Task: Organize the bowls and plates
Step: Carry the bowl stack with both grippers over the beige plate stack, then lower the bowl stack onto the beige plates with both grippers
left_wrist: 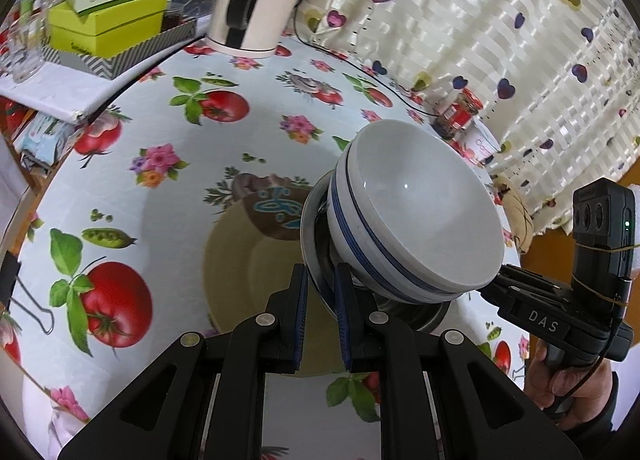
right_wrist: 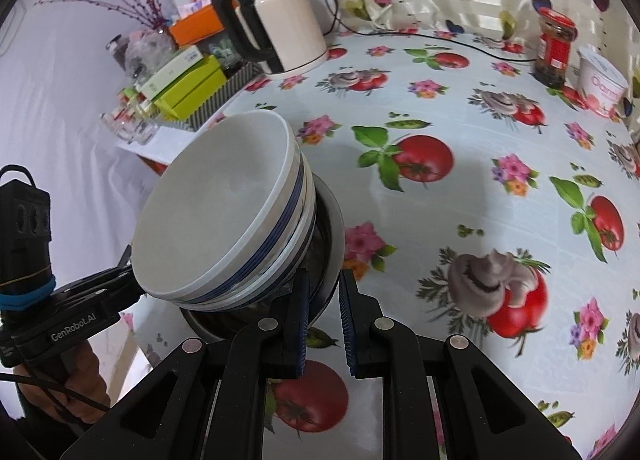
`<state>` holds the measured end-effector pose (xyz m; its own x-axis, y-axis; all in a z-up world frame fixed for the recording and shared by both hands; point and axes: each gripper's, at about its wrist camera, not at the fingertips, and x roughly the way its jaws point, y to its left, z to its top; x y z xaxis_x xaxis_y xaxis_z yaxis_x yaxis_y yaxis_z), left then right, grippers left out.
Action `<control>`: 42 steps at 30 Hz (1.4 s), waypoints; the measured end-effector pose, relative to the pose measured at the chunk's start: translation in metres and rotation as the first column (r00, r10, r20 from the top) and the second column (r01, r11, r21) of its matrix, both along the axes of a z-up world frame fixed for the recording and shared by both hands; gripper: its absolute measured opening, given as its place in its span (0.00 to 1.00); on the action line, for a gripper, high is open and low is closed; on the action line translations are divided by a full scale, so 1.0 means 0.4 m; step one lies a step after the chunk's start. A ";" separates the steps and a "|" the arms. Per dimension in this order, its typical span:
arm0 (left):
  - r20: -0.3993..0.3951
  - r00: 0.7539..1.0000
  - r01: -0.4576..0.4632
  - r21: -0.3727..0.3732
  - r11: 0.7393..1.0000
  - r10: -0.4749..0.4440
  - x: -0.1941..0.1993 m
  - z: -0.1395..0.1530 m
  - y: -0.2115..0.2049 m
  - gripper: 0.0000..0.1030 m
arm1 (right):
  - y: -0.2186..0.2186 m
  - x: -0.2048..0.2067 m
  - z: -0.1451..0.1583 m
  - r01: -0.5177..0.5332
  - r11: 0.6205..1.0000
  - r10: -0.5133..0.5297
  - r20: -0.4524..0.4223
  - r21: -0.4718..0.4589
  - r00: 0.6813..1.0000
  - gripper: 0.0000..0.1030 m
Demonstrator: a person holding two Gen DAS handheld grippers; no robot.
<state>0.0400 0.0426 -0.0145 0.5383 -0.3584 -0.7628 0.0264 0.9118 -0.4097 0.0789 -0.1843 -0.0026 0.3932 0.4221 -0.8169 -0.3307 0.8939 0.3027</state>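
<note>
Above tablecloth (left_wrist: 168, 196), bowl stack (left_wrist: 416, 216) between both claws.

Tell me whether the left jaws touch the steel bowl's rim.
Touching: the left wrist view shows the left gripper clamped on the steel bowl rim.

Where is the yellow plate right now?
In the left wrist view, the yellow plate lies on the tomato-print tablecloth, low and centre, just beyond the left tool and partly hidden by the stacked bowls that both tools grip.

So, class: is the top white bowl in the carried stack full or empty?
Empty: the top white bowl shows only its bare, glossy inside in both wrist views.
</note>
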 end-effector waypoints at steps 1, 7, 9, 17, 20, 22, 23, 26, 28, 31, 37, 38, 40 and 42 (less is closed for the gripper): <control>-0.001 1.000 -0.004 0.000 1.000 0.004 -0.002 -0.002 0.006 0.14 | 0.008 0.003 -0.002 -0.006 1.000 0.006 -0.001 0.000 1.000 0.14; -0.011 0.999 -0.033 0.005 0.999 0.033 -0.011 -0.016 0.037 0.13 | 0.050 0.012 -0.014 -0.038 0.999 0.038 -0.013 -0.006 0.999 0.14; -0.015 0.999 -0.041 0.005 0.999 0.041 -0.012 -0.020 0.045 0.13 | 0.062 0.014 -0.020 -0.046 0.999 0.045 -0.019 -0.008 0.999 0.14; -0.033 0.997 -0.063 0.008 0.998 0.063 -0.013 -0.038 0.066 0.13 | 0.101 0.021 -0.041 -0.077 0.997 0.076 -0.042 -0.024 0.996 0.14; -0.037 0.997 -0.065 0.008 0.998 0.065 -0.014 -0.044 0.070 0.13 | 0.109 0.023 -0.049 -0.083 0.996 0.082 -0.049 -0.030 0.995 0.14; -0.037 0.997 -0.066 0.005 0.998 0.066 -0.014 -0.046 0.072 0.13 | 0.113 0.024 -0.053 -0.088 0.996 0.086 -0.052 -0.034 0.995 0.15; -0.037 0.997 -0.065 0.005 0.998 0.065 -0.014 -0.047 0.072 0.13 | 0.114 0.024 -0.054 -0.089 0.995 0.087 -0.052 -0.036 0.995 0.15; -0.038 0.997 -0.066 0.005 0.998 0.066 -0.014 -0.047 0.073 0.13 | 0.117 0.025 -0.052 -0.091 0.995 0.089 -0.051 -0.040 0.995 0.15; -0.038 0.997 -0.068 0.003 0.998 0.068 -0.014 -0.048 0.073 0.13 | 0.117 0.025 -0.052 -0.091 0.995 0.089 -0.050 -0.040 0.995 0.15; -0.038 0.997 -0.070 0.002 0.998 0.070 -0.014 -0.054 0.079 0.13 | 0.121 0.025 -0.051 -0.094 0.995 0.092 -0.048 -0.045 0.995 0.15; -0.039 0.997 -0.070 -0.002 0.998 0.070 -0.014 -0.053 0.078 0.13 | 0.123 0.026 -0.052 -0.098 0.994 0.096 -0.047 -0.047 0.994 0.15; -0.040 0.997 -0.072 -0.008 0.997 0.072 -0.014 -0.054 0.081 0.13 | 0.123 0.026 -0.053 -0.098 0.994 0.095 -0.048 -0.046 0.994 0.15; -0.042 0.996 -0.075 -0.016 0.997 0.074 -0.013 -0.056 0.086 0.13 | 0.122 0.026 -0.053 -0.098 0.994 0.096 -0.047 -0.046 0.994 0.16; -0.041 0.996 -0.076 -0.016 0.997 0.075 -0.013 -0.056 0.087 0.13 | 0.123 0.026 -0.054 -0.099 0.994 0.097 -0.049 -0.042 0.994 0.17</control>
<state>0.0349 0.0775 -0.0368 0.5335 -0.3311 -0.7783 -0.0590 0.9034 -0.4248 0.0892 -0.1352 -0.0243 0.3125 0.4199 -0.8521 -0.4034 0.8708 0.2811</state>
